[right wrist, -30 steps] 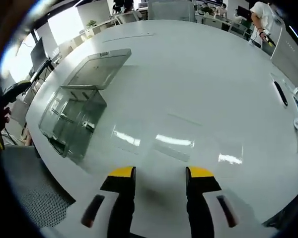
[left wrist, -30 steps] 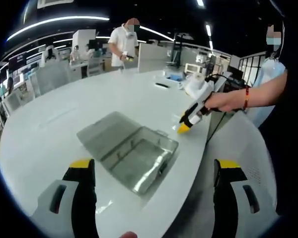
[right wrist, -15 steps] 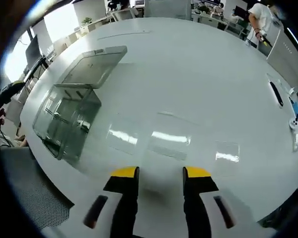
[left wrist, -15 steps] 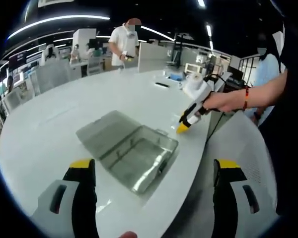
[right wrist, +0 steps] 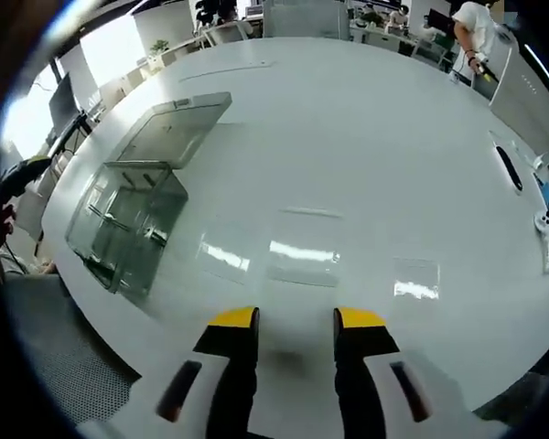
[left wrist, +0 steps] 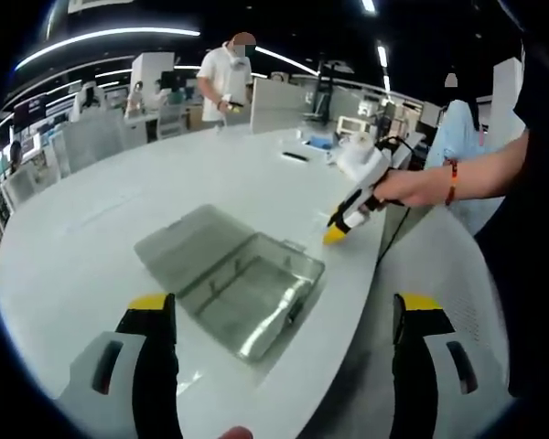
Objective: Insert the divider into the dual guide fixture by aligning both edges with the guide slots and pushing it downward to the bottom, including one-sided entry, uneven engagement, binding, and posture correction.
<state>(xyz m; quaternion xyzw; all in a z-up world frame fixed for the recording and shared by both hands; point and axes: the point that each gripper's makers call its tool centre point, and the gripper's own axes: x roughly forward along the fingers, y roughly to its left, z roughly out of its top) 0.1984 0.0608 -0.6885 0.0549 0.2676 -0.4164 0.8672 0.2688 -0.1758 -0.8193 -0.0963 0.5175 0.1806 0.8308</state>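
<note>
The divider, seemingly a clear flat sheet (right wrist: 293,261), is hard to make out; faint rectangular outlines lie flat on the glossy white table (right wrist: 366,137) just ahead of the right gripper (right wrist: 295,318), and I cannot tell which outline is the actual piece and which is only lamp glare. The dual guide fixture, a transparent plastic box with thin upright ribs inside and its hinged lid laid open (right wrist: 128,224), sits near the table's edge, well apart from those sheets; in the left gripper view the same box (left wrist: 242,283) lies ahead of the left gripper (left wrist: 284,306), whose yellow-tipped black jaws stand wide apart and empty. The right gripper's jaws are also apart, more narrowly, with nothing between them; in the left gripper view it shows hovering (left wrist: 334,234) low over the table just beyond the box, held in a person's hand (left wrist: 403,186).

The likely trouble from here: a thin sheet lying flush on a slick surface gives the jaws no edge to bite, so it may skate away or be pinched askew; a skewed hold would probably let one edge enter its slot first and bind partway; being transparent, both sheet and slots are easy to misjudge; the box, so near the table's rim, could slide off under a hard downward push unless steadied.
</note>
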